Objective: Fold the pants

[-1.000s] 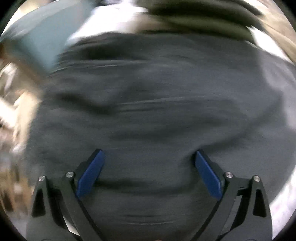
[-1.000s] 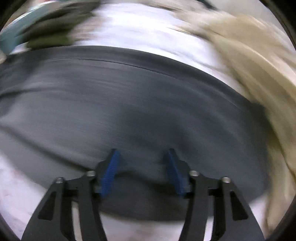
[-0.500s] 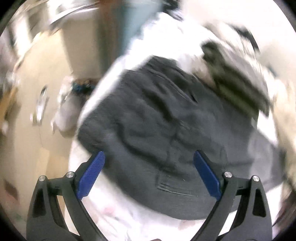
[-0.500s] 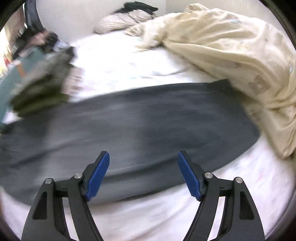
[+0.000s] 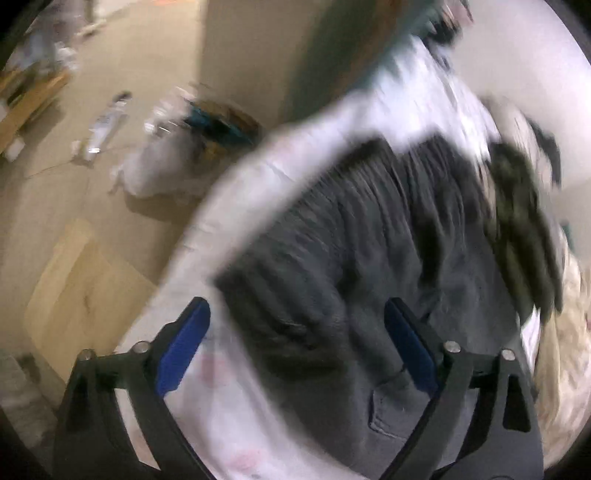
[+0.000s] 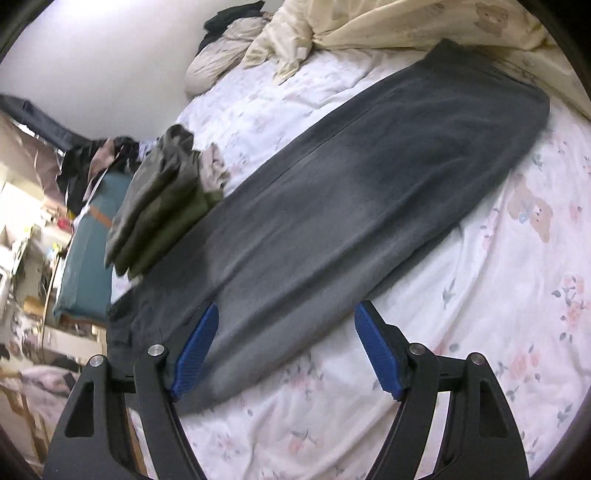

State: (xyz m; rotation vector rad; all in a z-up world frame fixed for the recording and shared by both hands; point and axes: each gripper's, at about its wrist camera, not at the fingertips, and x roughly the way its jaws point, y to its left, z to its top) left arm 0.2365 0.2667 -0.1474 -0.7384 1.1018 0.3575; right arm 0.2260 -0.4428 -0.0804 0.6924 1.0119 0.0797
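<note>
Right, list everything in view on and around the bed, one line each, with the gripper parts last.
Long dark grey fleece pants: one, dark grey, laid lengthwise and flat across the bed.
Folded olive green garments: one stack, olive, on the bed touching the pants' far edge.
White floral bedsheet: one, white with pink flowers and bear prints, under the pants.
Cream bear-print duvet: one, cream, bunched at the bed's far end.
Beige pillow: one, beige, by the wall.
Teal box: one, teal, beside the bed.
Left hand-held gripper: one, black with blue pads, open above the pants' waist end, jaws just closing a little.
Right hand-held gripper: one, black with blue pads, open over the pants' near edge.
</note>
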